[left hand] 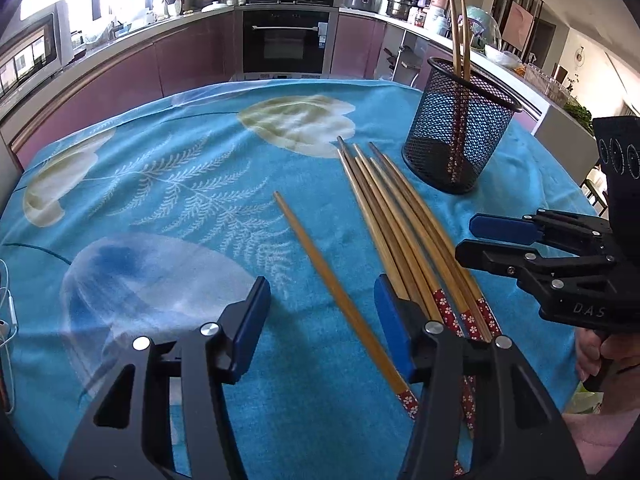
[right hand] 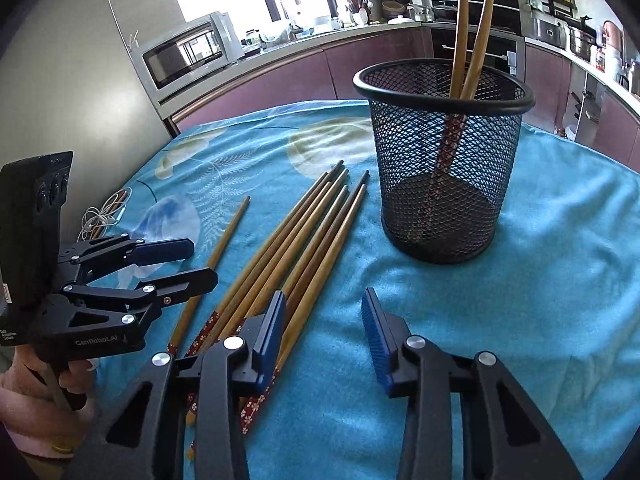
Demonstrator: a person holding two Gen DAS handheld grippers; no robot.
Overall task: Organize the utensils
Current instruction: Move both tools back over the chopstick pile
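A black mesh holder (left hand: 460, 136) (right hand: 440, 168) stands upright on the blue cloth with two chopsticks (left hand: 456, 28) (right hand: 464, 20) leaning inside. Several wooden chopsticks (left hand: 400, 220) (right hand: 288, 240) with red flowered ends lie in a bundle beside it. A single chopstick (left hand: 320, 272) (right hand: 224, 240) lies apart to their left. My left gripper (left hand: 322, 320) (right hand: 192, 262) is open low over the cloth, the single chopstick lying between its jaws untouched. My right gripper (right hand: 325, 328) (left hand: 468, 238) is open at the bundle's right edge, the outermost chopstick just inside its left pad.
The flowered blue tablecloth (left hand: 160, 200) covers the table up to its far edge. A white earphone cable (right hand: 100, 220) lies at the left edge. Behind the table run purple kitchen cabinets and an oven (left hand: 286, 40). A hand (right hand: 72, 380) holds the left gripper's handle.
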